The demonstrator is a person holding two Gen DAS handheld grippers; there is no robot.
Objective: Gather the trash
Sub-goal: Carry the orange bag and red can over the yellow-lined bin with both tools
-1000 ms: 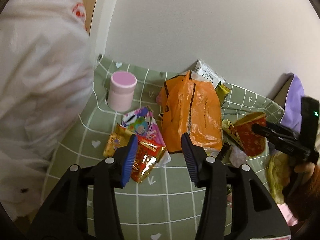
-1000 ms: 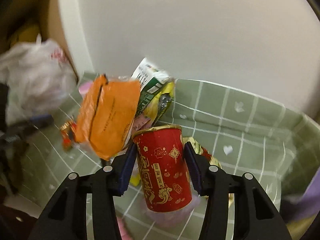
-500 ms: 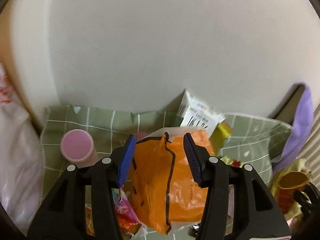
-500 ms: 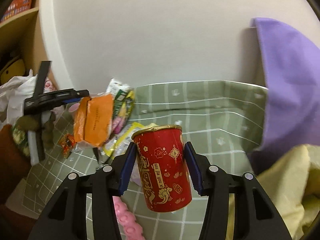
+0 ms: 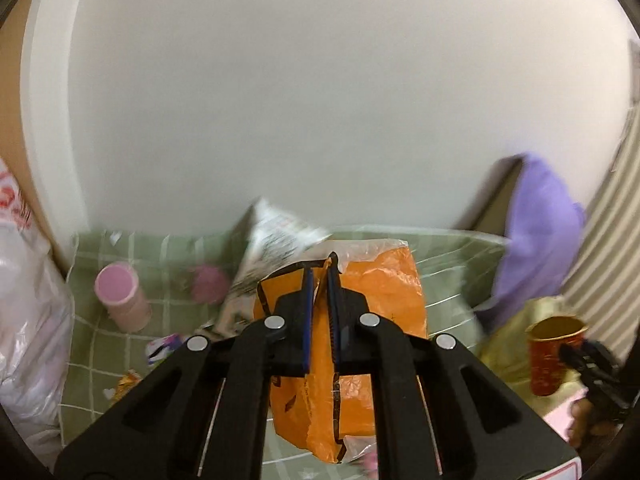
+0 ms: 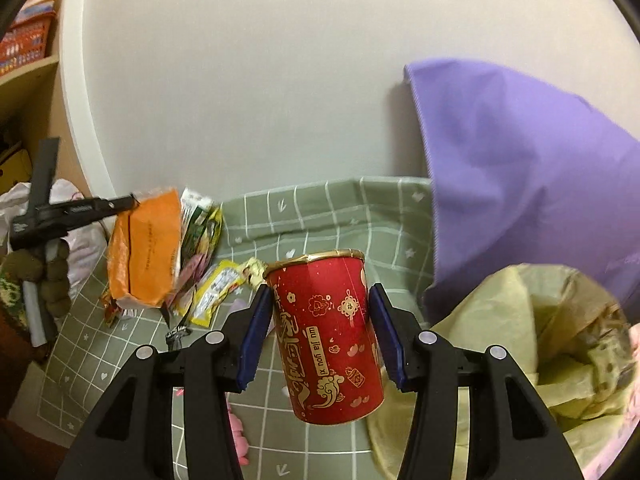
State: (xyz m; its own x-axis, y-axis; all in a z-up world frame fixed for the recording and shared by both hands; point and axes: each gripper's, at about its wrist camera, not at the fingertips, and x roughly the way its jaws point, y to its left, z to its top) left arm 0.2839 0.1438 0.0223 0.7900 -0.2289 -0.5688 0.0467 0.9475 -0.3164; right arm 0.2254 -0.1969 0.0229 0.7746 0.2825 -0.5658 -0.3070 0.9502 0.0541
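Observation:
My left gripper is shut on the top edge of an orange plastic bag and holds it lifted above the green checked cloth; the bag also shows at the left of the right wrist view. My right gripper is shut on a red can with gold print, held upright above the cloth beside a bin lined with a yellow-green bag. The can also shows at the right edge of the left wrist view.
A pink cylinder, a white printed packet and small wrappers lie on the cloth. A white plastic bag hangs at the left. A purple cloth leans at the right by the wall.
My left gripper closed on the orange bag's top edge and raised it. My right gripper carried the red can to the right, to beside the lined bin.

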